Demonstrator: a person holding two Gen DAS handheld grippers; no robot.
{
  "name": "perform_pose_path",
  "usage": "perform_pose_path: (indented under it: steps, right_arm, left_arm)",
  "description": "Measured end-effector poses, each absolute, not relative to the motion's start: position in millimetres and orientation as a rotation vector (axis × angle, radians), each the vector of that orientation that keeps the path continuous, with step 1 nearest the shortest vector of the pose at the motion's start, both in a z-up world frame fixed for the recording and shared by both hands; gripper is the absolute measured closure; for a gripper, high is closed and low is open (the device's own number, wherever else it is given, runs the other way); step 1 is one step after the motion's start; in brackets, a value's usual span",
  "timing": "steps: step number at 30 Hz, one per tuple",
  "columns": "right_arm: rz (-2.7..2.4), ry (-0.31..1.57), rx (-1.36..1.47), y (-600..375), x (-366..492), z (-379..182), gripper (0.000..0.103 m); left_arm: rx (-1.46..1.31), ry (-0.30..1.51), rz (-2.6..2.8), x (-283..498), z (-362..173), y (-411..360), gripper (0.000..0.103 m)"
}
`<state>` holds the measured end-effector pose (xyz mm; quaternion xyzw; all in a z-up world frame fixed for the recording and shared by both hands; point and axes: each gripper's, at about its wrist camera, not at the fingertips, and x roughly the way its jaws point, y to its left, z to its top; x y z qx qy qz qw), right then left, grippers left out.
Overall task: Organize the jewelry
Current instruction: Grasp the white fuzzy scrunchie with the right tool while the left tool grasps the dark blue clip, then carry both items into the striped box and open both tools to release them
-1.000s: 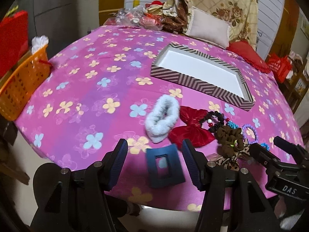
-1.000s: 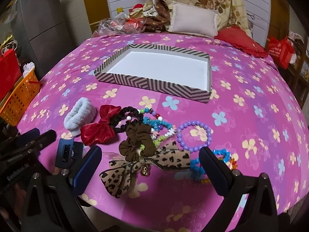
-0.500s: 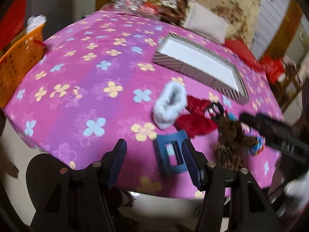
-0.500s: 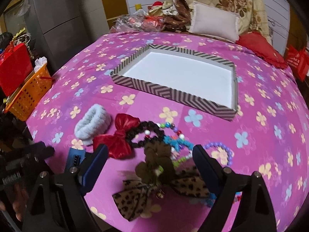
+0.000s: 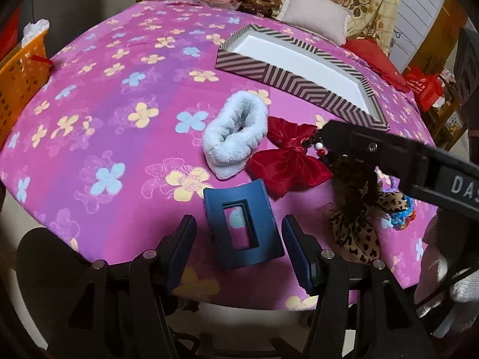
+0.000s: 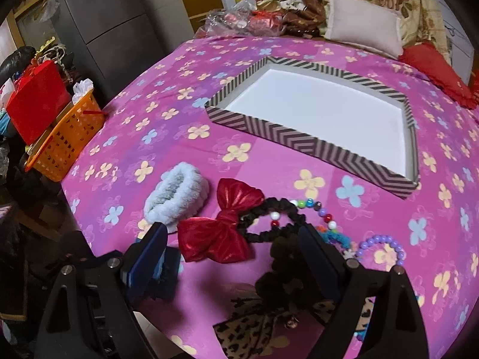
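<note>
Both hand-held grippers are spread: the left hand-held gripper [image 5: 239, 240] straddles a dark blue hair claw [image 5: 242, 227] at the bed's [image 5: 119, 89] near edge, untouched; the right hand-held gripper [image 6: 233, 257], jaws just narrowed slightly, brackets the red bow [image 6: 221, 230] and black scrunchie [image 6: 269, 218], before the striped tray [image 6: 287, 137]

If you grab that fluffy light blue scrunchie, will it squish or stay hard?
The fluffy light blue scrunchie looks plush and already lies folded over, so it would probably squish. It seems light for its size. Its fuzzy pile should grip rather than slip, and lying flat, it likely won't roll.
</note>
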<state>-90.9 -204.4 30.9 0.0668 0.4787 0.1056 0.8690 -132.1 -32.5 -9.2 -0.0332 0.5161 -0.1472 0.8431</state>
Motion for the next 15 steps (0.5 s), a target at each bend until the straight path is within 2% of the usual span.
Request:
perform_pose_path:
  steps: [7,13,14,15]
  right_arm:
    - [0.255,1.036,0.1,-189,-67,21,0.011]
    - [0.286,1.077,0.042,-167,-40,8,0.011]
    - [0.292,1.083,0.036,-163,-36,6,0.014]
    - [0.298,1.091,0.029,-159,-32,3,0.022]
  left_arm:
    - [-0.088,1.123,-0.328,-125,-21,-34,0.037]
    - [-0.14,1.125,-0.354,-119,-24,-26,0.044]
    - [-0.151,1.123,-0.354,-119,-24,-24,0.044]
    - [-0.159,1.121,-0.356,-118,-24,-22,0.044]
